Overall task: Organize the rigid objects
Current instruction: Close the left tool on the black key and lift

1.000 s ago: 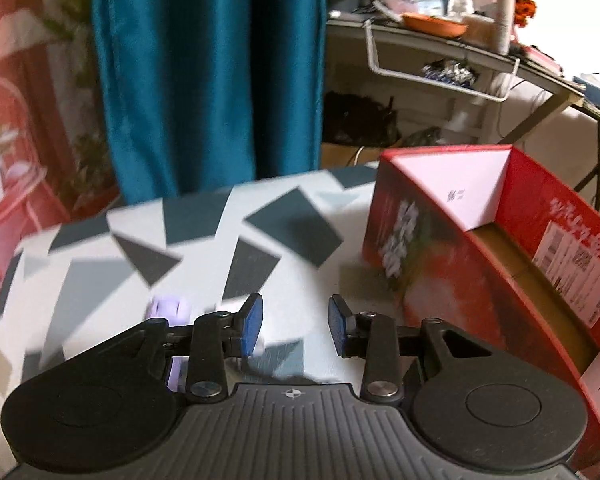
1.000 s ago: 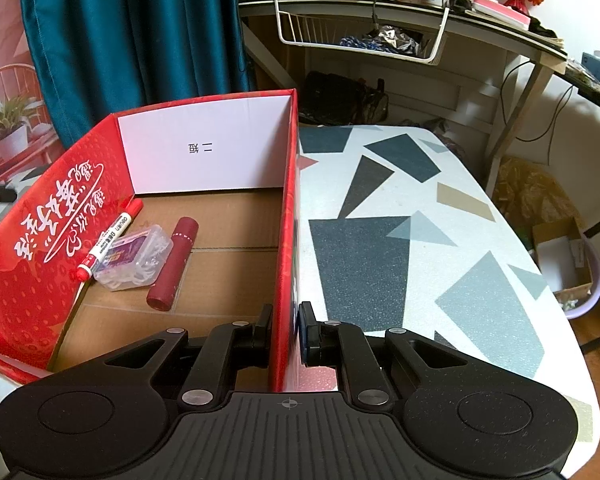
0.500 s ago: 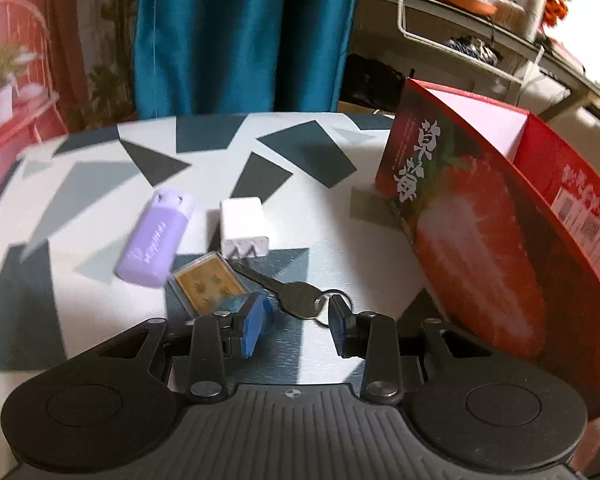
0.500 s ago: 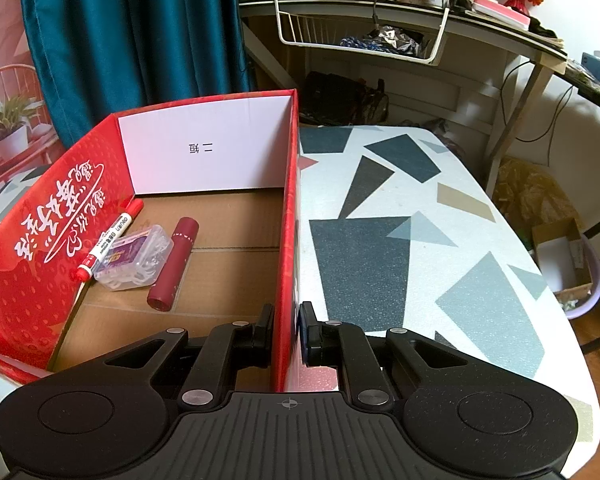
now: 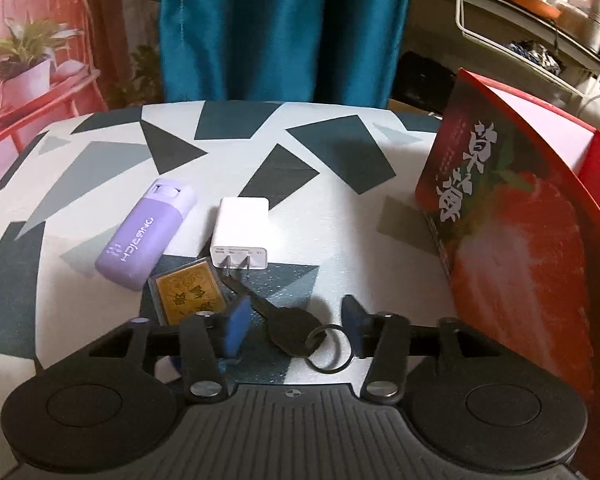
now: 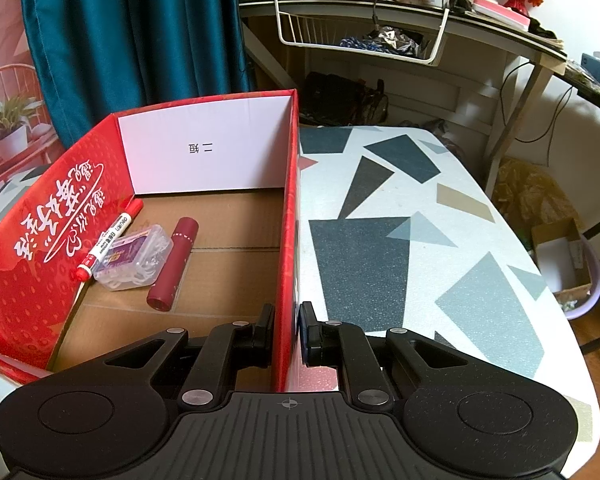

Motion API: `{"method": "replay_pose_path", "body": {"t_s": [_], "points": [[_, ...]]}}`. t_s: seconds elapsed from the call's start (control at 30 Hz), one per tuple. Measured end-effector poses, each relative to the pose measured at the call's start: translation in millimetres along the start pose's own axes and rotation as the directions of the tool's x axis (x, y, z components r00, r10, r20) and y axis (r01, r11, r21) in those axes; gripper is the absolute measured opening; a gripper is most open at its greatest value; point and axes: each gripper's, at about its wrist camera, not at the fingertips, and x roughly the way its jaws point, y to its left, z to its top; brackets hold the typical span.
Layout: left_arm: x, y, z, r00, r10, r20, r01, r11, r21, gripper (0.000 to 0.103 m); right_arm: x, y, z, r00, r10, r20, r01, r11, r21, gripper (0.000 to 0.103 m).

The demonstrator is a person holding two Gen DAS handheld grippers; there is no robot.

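In the left wrist view a black key (image 5: 284, 322) with a ring lies on the patterned table, between the fingers of my left gripper (image 5: 294, 326). Its jaws are opening and the pads stand clear of the key. Beyond it lie a gold card case (image 5: 188, 294), a white charger plug (image 5: 242, 232) and a purple case (image 5: 146, 234). The red strawberry box (image 5: 512, 240) stands to the right. In the right wrist view my right gripper (image 6: 286, 330) is shut on the box's right wall (image 6: 290, 240). Inside lie a red marker (image 6: 108, 238), a clear plastic case (image 6: 134, 258) and a dark red tube (image 6: 174, 262).
A teal curtain (image 5: 284, 28) hangs behind the table's far edge. A desk with a wire basket (image 6: 360, 24) stands at the back right. On the floor to the right sit a cardboard box and a tub (image 6: 568, 264). Bare patterned tabletop (image 6: 400, 240) stretches right of the red box.
The left gripper has tipped down and sunk towards the table, bringing the key and other items into view, and its jaws have spread wider around the key. The right gripper has stayed put.
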Motion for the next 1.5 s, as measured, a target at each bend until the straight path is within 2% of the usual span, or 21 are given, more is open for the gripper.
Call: {"method": "replay_pose_path", "body": {"t_s": [0.13, 0.23, 0.3, 0.57, 0.9, 1.07, 1.2, 1.3, 1.43, 1.5], "points": [[5, -6, -2, 1.0, 0.015, -0.026, -0.015, 1.0, -0.013, 0.058, 0, 0, 0, 1.0, 0.0, 0.001, 0.0, 1.0, 0.001, 0.012], [2, -15, -9, 0.999, 0.037, -0.006, -0.037, 0.999, 0.031, 0.057, 0, 0, 0, 1.0, 0.001, 0.001, -0.001, 1.0, 0.002, 0.012], [-3, -19, -17, 0.999, 0.042, 0.012, -0.043, 0.997, 0.066, 0.049, 0, 0, 0, 1.0, 0.001, 0.001, -0.001, 1.0, 0.001, 0.012], [-22, -30, -43, 0.993, -0.103, 0.051, 0.094, 0.984, 0.155, 0.048, -1, -1, 0, 1.0, 0.004, 0.005, -0.004, 1.0, 0.005, 0.013], [-26, -28, -52, 0.987, -0.151, 0.055, 0.143, 0.982, 0.123, 0.046, -1, -1, -1, 1.0, 0.007, 0.009, -0.007, 1.0, 0.009, 0.013], [-30, -25, -53, 0.989, -0.144, 0.033, 0.14, 0.984, 0.111, 0.042, -1, -1, -1, 1.0, 0.008, 0.009, -0.008, 1.0, 0.01, 0.014], [-32, -16, -52, 0.99, -0.139, 0.015, 0.138, 0.989, 0.059, 0.042, -1, -1, -1, 1.0, 0.008, 0.009, -0.008, 1.0, 0.01, 0.014], [-35, -11, -53, 0.995, -0.101, 0.011, 0.101, 0.994, 0.047, 0.042, -1, 0, -1, 1.0, 0.008, 0.009, -0.008, 1.0, 0.01, 0.014], [-37, -5, -51, 1.0, -0.011, 0.0, 0.011, 0.999, 0.033, 0.042, -1, 0, -1, 1.0, 0.009, 0.01, -0.009, 1.0, 0.011, 0.014], [-40, -2, -49, 1.0, -0.022, 0.016, 0.022, 1.0, 0.015, 0.042, -1, 0, -1, 1.0, 0.009, 0.01, -0.009, 1.0, 0.01, 0.014]]}}
